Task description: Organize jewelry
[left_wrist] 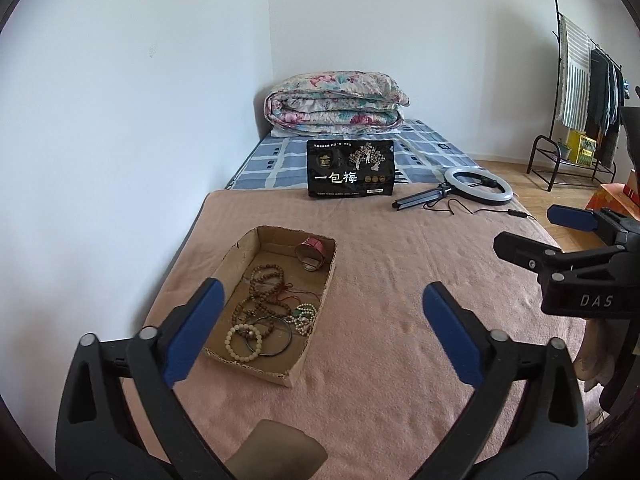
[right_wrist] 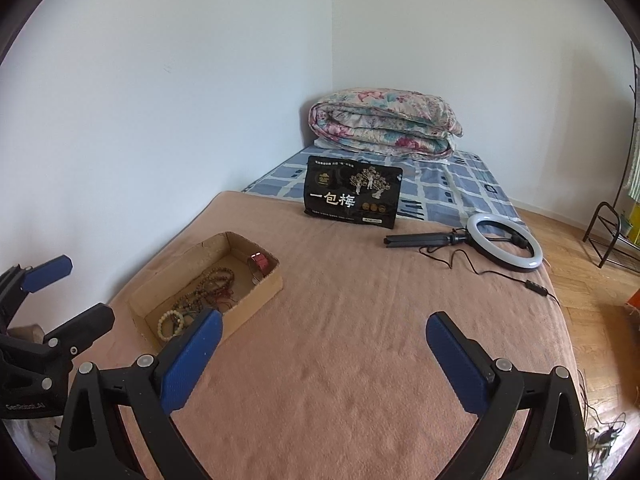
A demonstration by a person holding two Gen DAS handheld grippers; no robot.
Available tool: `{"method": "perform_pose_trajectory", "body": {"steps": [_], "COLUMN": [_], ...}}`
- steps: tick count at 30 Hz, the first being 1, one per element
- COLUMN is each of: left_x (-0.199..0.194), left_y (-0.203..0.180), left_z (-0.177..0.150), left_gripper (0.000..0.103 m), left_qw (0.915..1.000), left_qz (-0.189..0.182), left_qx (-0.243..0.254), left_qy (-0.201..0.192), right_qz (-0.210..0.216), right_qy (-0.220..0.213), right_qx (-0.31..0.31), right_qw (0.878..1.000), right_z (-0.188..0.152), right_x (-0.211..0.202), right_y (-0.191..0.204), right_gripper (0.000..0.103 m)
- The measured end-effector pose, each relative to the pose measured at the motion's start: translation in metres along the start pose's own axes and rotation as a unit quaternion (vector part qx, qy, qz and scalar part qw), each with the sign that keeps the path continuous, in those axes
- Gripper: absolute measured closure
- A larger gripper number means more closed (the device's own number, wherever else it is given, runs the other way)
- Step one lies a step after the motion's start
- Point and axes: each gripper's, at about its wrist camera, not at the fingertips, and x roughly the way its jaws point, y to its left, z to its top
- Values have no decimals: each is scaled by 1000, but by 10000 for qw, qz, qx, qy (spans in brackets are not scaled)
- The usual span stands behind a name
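While both grippers hang above the pink blanket with nothing between their pads, the scene reads as follows, largest thing first.

Bed: one pink blanket (left_wrist: 380, 280) covers the near part; a blue checked sheet (left_wrist: 280, 156) shows at the far end, against the left wall.
Quilt: one folded floral quilt (left_wrist: 336, 104) at the far corner.
Clothes rack: one rack (left_wrist: 588, 92) on the far right, standing on the wood floor.
Left gripper: left gripper (left_wrist: 320, 312) has its jaws spread wide, holding nothing, touching nothing; its left finger overlaps the near left edge of the box in the left wrist view.
Right gripper: right gripper (right_wrist: 322, 340) has its jaws wide apart, empty, above bare blanket to the right of the box.
Cardboard box: one open cardboard box (left_wrist: 316, 320) lies left of centre on the blanket, near the left edge of the bed.
Black bag: one black bag (left_wrist: 351, 168) stands upright at the far edge of the blanket.
Ring light: one ring light (left_wrist: 478, 184) lies flat at the far right, its cable trailing toward the right edge.
Jewelry: all inside the box; brown bead strands (left_wrist: 264, 284) tangled in the middle, count unclear; one pale bead bracelet (left_wrist: 242, 340) and one dark bangle (left_wrist: 272, 336) at the near end; one red-strapped watch (left_wrist: 312, 254) at the far end.
Open room: wide bare blanket right of and near the box, up to the bed's right edge.
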Motion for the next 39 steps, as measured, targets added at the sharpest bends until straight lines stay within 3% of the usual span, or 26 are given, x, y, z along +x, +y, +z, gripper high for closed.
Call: {"method": "perform_pose_trajectory", "body": {"steps": [16,39], "left_x": [16,38], "left_y": [-11,-19], "left_z": [-15,-19], "left_gripper": [0,0], "left_qw": [9998,9994], "left_qz": [116,112], "left_qx": [13,106], "left_qy": [175,312], "right_qz": [-395,-343], "right_qy": [44,140], "right_qx": [-47,27], "right_qw": [9992,9993], "right_z": [-29,-32], "right_x": [7,19], "right_y": [-13,-25], "right_gripper": [0,0]}}
